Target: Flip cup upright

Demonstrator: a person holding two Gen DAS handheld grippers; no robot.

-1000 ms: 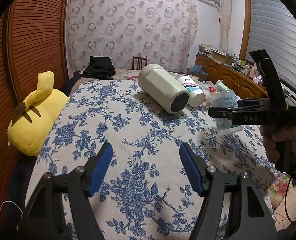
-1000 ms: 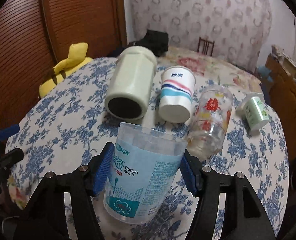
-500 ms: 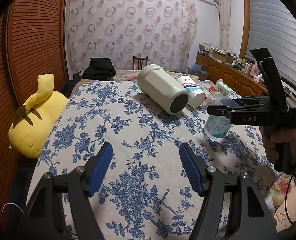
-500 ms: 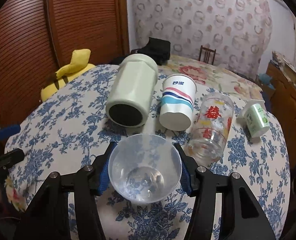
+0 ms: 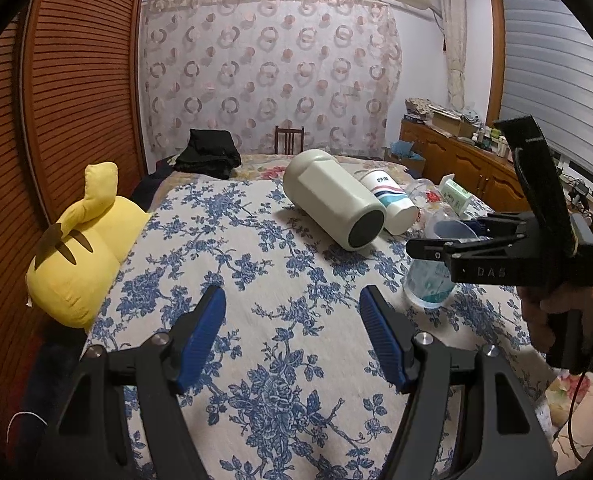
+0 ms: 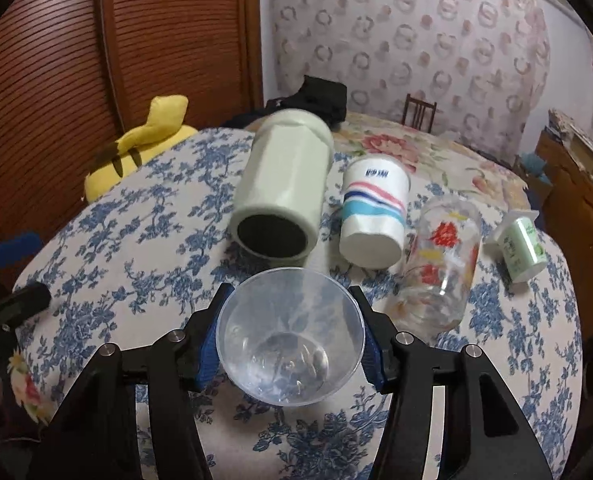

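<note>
Clear cup (image 6: 290, 336) now mouth-up on the floral cloth (image 5: 256, 264), no longer tilted, pinched by right hand-held gripper (image 6: 290, 338); left hand-held gripper (image 5: 292, 336) spread.

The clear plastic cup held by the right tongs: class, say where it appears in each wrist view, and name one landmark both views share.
Left wrist view: the clear plastic cup stands at right of centre, gripped by the right tongs, base near the cloth.
Right wrist view: it sits bottom centre, mouth facing the camera.
Shared landmark: the pale green bottle lying on its side.
</note>
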